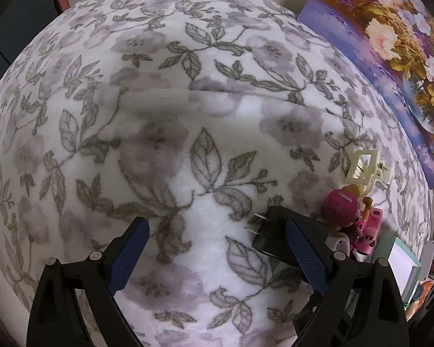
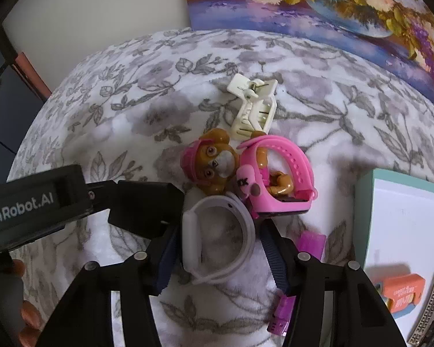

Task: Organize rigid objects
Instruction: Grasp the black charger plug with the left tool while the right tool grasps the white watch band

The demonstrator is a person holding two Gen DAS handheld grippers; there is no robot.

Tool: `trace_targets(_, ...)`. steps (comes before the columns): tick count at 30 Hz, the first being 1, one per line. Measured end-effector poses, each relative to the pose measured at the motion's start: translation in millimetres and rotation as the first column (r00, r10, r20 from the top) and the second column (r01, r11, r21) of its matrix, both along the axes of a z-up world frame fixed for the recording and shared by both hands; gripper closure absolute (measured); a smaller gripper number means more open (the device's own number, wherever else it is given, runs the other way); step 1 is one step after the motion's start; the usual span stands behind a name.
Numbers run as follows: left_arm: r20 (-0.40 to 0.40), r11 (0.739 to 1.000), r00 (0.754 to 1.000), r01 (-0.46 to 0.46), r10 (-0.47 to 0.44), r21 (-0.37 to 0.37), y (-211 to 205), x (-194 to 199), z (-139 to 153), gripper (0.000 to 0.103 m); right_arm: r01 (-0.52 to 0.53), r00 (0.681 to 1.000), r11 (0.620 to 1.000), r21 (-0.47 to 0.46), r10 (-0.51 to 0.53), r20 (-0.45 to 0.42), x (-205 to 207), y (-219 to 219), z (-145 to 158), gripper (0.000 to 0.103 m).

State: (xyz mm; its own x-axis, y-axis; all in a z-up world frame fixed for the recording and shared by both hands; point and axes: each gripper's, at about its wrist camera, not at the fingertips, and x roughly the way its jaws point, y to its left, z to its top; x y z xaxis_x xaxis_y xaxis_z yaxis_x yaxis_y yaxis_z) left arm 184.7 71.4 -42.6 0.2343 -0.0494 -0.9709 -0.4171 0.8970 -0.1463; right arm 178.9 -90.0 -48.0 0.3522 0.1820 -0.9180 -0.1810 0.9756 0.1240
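Note:
A white wristwatch (image 2: 189,225) lies on the floral blanket (image 2: 124,110), its band looped. My right gripper (image 2: 218,231) straddles it, with the blue pads against the case on one side and the band on the other. Just beyond lie a brown pup toy (image 2: 214,162) in a pink cap, a pink watch (image 2: 277,179) and a cream claw clip (image 2: 254,107). My left gripper (image 1: 215,224) stands open over bare blanket. A black plug adapter (image 1: 267,231) lies against its right finger (image 1: 306,254).
A teal-rimmed white box (image 2: 405,231) with an orange item (image 2: 402,292) sits at the right. Magenta pieces (image 2: 312,243) lie by my right finger. A flower painting (image 2: 332,14) leans at the back. The left gripper's body (image 2: 29,202) and a person's fingers (image 2: 26,315) crowd the left.

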Motion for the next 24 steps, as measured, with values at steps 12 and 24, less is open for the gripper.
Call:
trace_targets(12,0.068,0.995,0.994,0.087,-0.084,-0.043,-21.5,9.2,5.9,0.008,-0.016,1.000,0.999,0.031,0.016,0.001,-2.7,-3.9,1.9,0.052)
trace_targets(24,0.067,0.987,0.987,0.148,-0.144,-0.058,-41.0,10.4,-9.0,0.009,-0.006,1.000,0.999,0.036,0.007,-0.025,-6.0,-13.1,4.2,0.052)
